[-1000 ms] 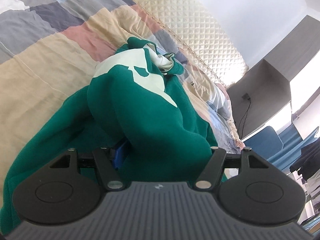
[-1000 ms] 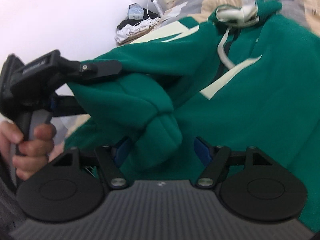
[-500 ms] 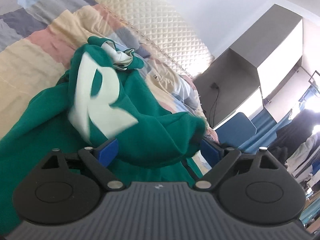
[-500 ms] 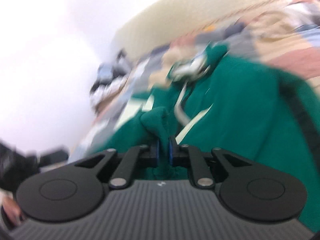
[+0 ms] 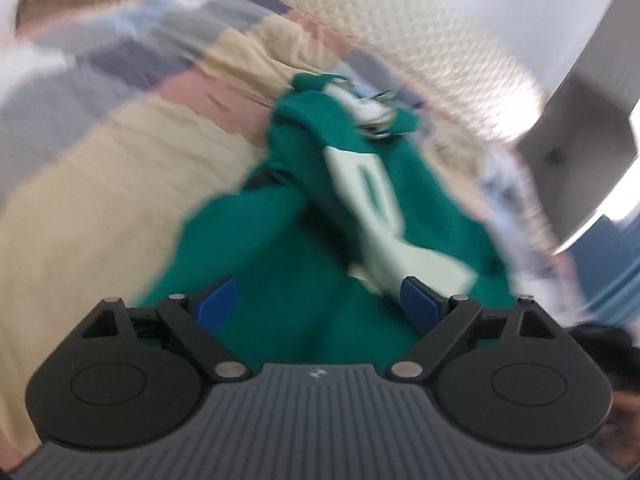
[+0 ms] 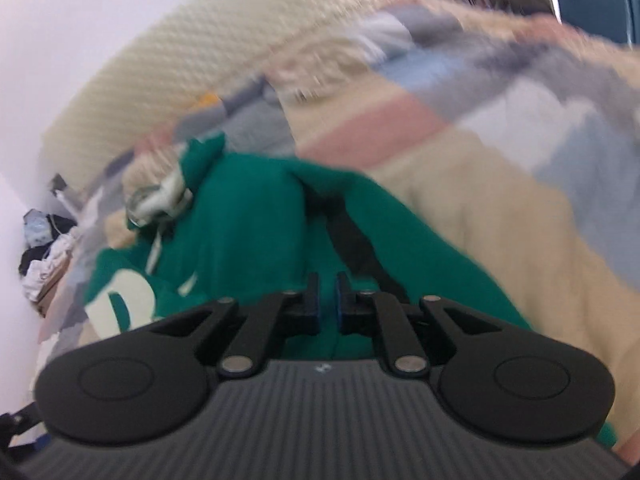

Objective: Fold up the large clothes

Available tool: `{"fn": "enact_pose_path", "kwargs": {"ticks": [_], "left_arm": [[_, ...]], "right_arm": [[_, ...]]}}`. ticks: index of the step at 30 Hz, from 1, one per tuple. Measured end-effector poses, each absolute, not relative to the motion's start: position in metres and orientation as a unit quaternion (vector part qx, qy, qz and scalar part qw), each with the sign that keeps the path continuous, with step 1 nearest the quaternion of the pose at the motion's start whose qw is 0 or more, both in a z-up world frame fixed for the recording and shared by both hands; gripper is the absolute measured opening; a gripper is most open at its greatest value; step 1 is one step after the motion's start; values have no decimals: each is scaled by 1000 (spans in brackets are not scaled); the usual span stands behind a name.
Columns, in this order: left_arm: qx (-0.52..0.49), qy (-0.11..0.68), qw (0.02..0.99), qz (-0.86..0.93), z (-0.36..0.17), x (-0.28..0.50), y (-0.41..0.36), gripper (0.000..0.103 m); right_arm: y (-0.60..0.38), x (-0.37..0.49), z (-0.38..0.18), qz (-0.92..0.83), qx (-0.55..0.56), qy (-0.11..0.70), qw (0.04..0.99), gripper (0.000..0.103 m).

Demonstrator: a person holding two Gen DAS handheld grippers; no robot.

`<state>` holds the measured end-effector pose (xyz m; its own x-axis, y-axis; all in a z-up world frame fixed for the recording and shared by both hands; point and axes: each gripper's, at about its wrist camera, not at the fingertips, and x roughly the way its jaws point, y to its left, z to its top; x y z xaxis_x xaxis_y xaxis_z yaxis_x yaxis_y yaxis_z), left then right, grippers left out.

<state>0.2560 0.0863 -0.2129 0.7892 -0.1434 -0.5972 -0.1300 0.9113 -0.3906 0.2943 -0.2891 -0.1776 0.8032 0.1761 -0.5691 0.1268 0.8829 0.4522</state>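
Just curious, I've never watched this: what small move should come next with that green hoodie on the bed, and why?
Probably draw the right hand-held gripper sideways: it is pinched on the green hoodie, still bunched on the bedspread, while the left hand-held gripper is open.

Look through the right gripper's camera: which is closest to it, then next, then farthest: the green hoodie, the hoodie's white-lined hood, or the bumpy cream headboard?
1. Green hoodie: pinched between the shut right gripper pads.
2. White-lined hood: farther up the bed, to the left.
3. Cream headboard: at the back, past the patchwork blanket.
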Motion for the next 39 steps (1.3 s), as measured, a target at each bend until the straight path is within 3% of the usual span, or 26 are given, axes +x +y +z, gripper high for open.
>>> {"fn": "enact_pose_path", "kwargs": {"ticks": [10, 11, 13, 16, 18, 21, 24, 31, 34, 39], "left_arm": [[42, 338, 939, 47, -229, 354, 34, 91], [56, 339, 938, 52, -234, 368, 31, 90], [80, 347, 932, 66, -244, 393, 27, 85], [87, 355, 928, 74, -258, 425, 31, 70], [81, 356, 927, 88, -263, 437, 38, 47], [37, 344, 933, 99, -263, 446, 60, 32], [-24, 321, 939, 124, -252, 445, 91, 24], [-171, 330, 920, 126, -256, 460, 167, 23], [-191, 347, 911, 117, -279, 464, 180, 23], [-188, 339, 915, 114, -270, 455, 173, 29]], "right_arm": [[-275, 288, -174, 75, 241, 309, 917, 15], [-272, 289, -172, 84, 244, 311, 914, 18], [-264, 292, -172, 105, 241, 315, 912, 44], [-251, 297, -171, 135, 227, 307, 914, 52], [-241, 303, -172, 150, 206, 299, 920, 52], [-224, 315, -175, 170, 169, 286, 928, 52], [-213, 326, -181, 192, 154, 278, 928, 52], [-198, 330, -186, 243, 144, 250, 926, 52], [-186, 326, -187, 263, 123, 244, 925, 52], [-169, 333, -206, 258, 76, 298, 916, 52]]}}
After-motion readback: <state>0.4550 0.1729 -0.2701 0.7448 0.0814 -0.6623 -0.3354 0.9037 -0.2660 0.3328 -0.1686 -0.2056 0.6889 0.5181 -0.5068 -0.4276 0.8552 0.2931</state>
